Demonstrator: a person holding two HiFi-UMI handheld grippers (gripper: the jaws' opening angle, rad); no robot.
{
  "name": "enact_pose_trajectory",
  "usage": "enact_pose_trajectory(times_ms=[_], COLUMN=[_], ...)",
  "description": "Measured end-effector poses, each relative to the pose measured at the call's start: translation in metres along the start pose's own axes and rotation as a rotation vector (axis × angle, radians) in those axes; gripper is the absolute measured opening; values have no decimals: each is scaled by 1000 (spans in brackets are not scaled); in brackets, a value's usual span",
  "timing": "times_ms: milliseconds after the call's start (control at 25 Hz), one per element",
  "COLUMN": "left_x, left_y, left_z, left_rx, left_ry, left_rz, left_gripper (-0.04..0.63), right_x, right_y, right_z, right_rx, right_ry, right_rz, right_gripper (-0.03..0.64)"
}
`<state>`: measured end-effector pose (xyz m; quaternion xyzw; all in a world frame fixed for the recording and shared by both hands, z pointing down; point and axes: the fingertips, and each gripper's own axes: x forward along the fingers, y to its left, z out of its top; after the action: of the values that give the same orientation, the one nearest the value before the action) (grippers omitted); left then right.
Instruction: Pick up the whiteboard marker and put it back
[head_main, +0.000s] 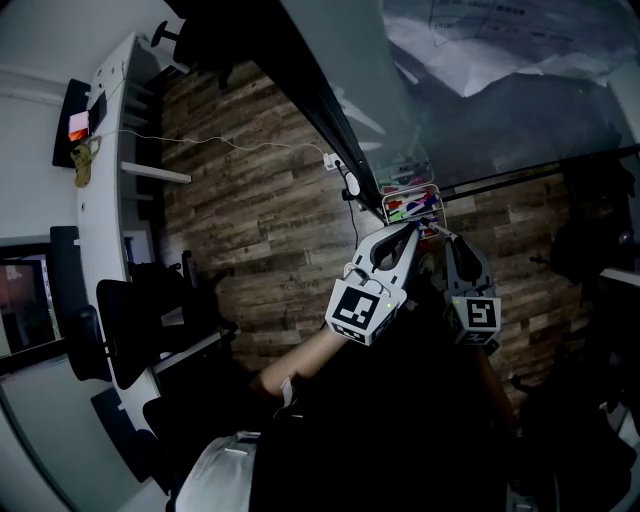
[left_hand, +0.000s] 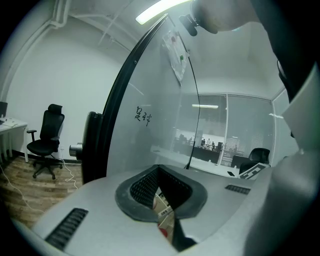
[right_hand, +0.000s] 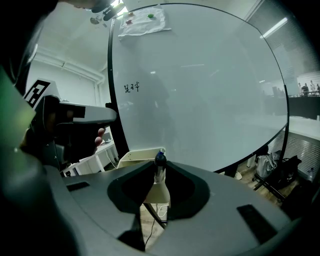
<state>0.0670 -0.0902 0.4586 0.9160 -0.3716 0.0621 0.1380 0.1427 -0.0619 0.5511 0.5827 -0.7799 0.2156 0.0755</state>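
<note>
My right gripper (right_hand: 159, 176) is shut on the whiteboard marker (right_hand: 159, 166), a white barrel with a dark blue cap that points at the whiteboard (right_hand: 200, 90). A cream tray (right_hand: 131, 156) sits just beyond the cap, at the board's lower edge. In the head view both grippers are raised side by side before a wire basket (head_main: 410, 205) of coloured markers: the left gripper (head_main: 408, 232) reaches it, the right gripper (head_main: 445, 240) is just beside. In the left gripper view the left gripper (left_hand: 162, 200) has narrow jaws with a white-and-red labelled thing (left_hand: 164, 214) in the gap; a grip is unclear.
The whiteboard's black frame (left_hand: 107, 115) curves up beside me, with handwriting (left_hand: 142, 116) and a pinned sheet (right_hand: 142, 20) on the board. A black office chair (left_hand: 47, 140) and a desk stand at left. Bags (right_hand: 275, 167) lie on the wooden floor at right.
</note>
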Motion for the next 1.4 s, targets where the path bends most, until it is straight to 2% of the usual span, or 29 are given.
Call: enact_pose_trajectory(times_ms=[640, 920, 1400], left_x=[5, 8, 4], left_y=[-1, 0, 4], left_z=[-1, 0, 5], left_rx=[-6, -5, -6], left_ry=[4, 7, -14], left_rz=[13, -2, -19], left_gripper=[8, 6, 8], right_x=[4, 1, -7], right_y=[-5, -7, -7], right_z=[7, 0, 7], right_rx=[2, -24, -4], right_ry=[-23, 23, -30], right_rz=[15, 13, -15], right_gripper=[80, 95, 110])
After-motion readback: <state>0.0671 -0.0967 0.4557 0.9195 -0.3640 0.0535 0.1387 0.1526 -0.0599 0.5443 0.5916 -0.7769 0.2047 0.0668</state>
